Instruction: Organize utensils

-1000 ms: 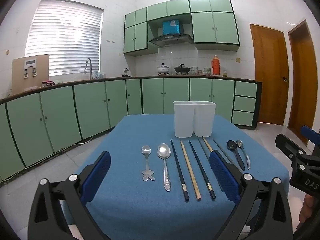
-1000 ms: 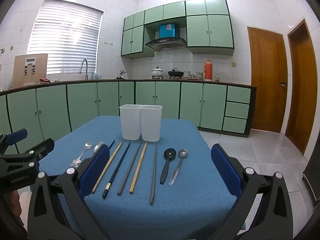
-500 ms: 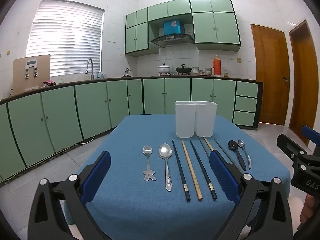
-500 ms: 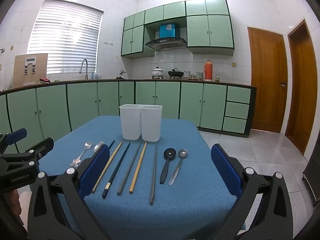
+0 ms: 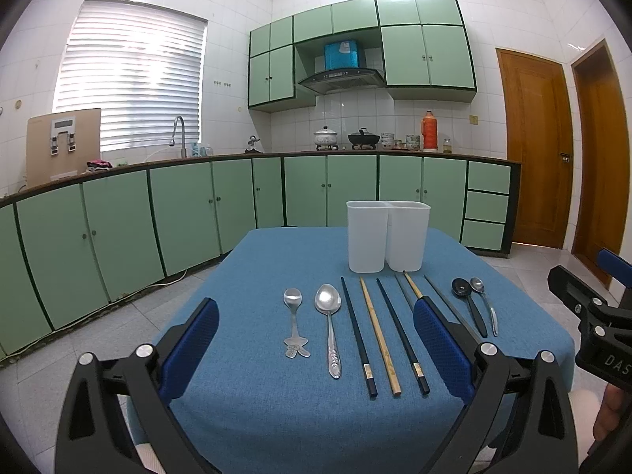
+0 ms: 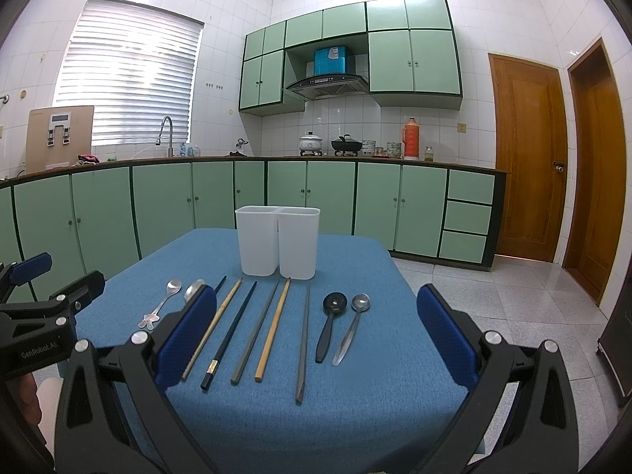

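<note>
A row of utensils lies on the blue tablecloth (image 5: 256,260). From the left: a small decorated spoon (image 5: 294,320), a large steel spoon (image 5: 330,324), several chopsticks (image 5: 377,331) in black, wood and grey, a black spoon (image 6: 328,324) and a small steel spoon (image 6: 353,326). A white two-compartment holder (image 5: 387,235) (image 6: 278,241) stands upright behind them. My left gripper (image 5: 316,351) is open above the near edge, holding nothing. My right gripper (image 6: 316,351) is also open and holds nothing.
Green kitchen cabinets (image 5: 177,209) and a counter with a sink run along the back wall. Two wooden doors (image 6: 529,158) stand at the right. Tiled floor surrounds the table. A person's hand (image 5: 610,410) shows at the lower right of the left wrist view.
Both grippers have stayed open; the views have shifted only very slightly, and nothing on the table has moved.
</note>
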The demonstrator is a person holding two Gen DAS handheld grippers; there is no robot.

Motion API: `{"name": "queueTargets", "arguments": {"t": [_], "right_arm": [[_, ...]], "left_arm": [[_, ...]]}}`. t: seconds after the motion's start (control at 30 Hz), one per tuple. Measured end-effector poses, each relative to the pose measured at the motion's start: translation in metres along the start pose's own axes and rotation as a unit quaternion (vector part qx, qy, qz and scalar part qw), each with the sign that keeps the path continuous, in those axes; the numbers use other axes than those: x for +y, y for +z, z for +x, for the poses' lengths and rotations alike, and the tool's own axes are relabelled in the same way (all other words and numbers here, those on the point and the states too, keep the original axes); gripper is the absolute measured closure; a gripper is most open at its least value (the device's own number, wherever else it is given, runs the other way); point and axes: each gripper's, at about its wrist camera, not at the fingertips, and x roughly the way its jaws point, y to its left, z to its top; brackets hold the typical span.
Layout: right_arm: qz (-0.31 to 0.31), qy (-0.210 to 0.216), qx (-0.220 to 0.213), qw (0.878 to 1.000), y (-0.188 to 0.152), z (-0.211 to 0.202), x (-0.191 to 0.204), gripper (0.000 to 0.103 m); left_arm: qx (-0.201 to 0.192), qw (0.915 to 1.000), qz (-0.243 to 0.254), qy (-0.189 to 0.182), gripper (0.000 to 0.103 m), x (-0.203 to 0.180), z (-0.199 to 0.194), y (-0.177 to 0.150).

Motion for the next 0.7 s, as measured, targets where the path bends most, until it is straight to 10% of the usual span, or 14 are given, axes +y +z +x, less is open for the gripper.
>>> {"name": "queueTargets", "arguments": {"t": [0.7], "right_arm": [[0.000, 0.000, 0.000, 1.000, -0.0002, 0.0003, -0.0002, 0.005]], "left_arm": [[-0.001, 1.0000, 0.001, 0.000, 0.006, 0.0002, -0.0002, -0.0005]]}}
